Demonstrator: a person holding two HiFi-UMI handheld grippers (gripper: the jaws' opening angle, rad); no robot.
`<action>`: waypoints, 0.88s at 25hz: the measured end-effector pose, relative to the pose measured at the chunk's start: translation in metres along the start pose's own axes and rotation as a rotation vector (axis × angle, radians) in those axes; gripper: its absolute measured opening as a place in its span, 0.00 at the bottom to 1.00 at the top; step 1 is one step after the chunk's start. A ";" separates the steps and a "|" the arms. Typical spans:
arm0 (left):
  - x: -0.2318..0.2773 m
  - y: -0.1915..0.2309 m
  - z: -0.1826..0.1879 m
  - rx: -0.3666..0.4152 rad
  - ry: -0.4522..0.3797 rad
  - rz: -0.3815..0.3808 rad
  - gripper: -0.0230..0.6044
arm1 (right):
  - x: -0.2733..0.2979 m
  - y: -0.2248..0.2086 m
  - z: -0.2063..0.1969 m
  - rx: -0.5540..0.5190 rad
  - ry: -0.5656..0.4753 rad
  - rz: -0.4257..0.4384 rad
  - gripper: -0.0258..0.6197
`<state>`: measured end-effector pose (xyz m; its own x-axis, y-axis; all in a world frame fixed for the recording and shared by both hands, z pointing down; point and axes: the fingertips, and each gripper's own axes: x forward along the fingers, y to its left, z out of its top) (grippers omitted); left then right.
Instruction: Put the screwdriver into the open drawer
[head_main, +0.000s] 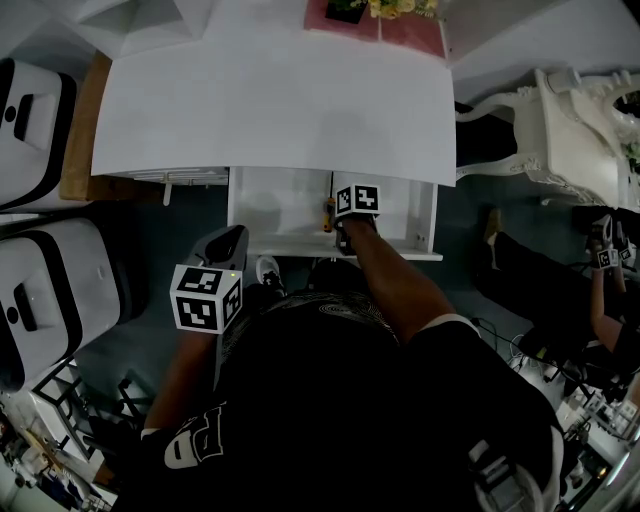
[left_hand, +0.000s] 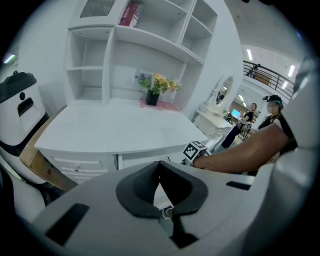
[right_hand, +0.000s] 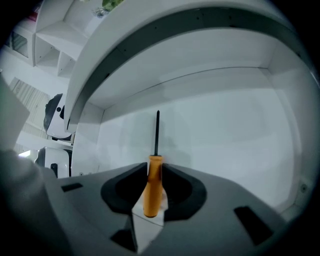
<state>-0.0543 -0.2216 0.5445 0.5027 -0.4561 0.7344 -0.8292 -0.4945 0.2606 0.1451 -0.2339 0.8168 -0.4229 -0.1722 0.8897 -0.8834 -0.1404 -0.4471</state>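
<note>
The screwdriver has an orange handle and a dark shaft. My right gripper is shut on the handle, and the shaft points down at the white floor of the open drawer. In the head view the right gripper hangs inside the drawer under the white desk, with the screwdriver at its left side. My left gripper is held in front of the drawer's left part. In its own view the left gripper is shut with nothing in it.
The white desk top overhangs the drawer's back. A vase of flowers stands at the desk's rear below white shelves. White appliances stand to the left, and an ornate white table to the right. People stand far off at the right.
</note>
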 end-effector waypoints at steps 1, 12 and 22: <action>0.000 0.000 0.000 0.000 0.000 -0.001 0.05 | 0.000 0.000 0.000 0.001 -0.001 -0.001 0.20; -0.002 -0.003 -0.002 0.011 -0.007 -0.013 0.05 | -0.004 -0.003 -0.002 -0.012 -0.012 -0.023 0.26; -0.007 -0.006 0.000 0.026 -0.022 -0.029 0.05 | -0.012 0.002 -0.002 -0.011 -0.037 -0.017 0.27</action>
<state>-0.0529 -0.2157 0.5381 0.5318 -0.4571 0.7129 -0.8078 -0.5266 0.2649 0.1479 -0.2304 0.8052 -0.3999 -0.2062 0.8930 -0.8928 -0.1329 -0.4305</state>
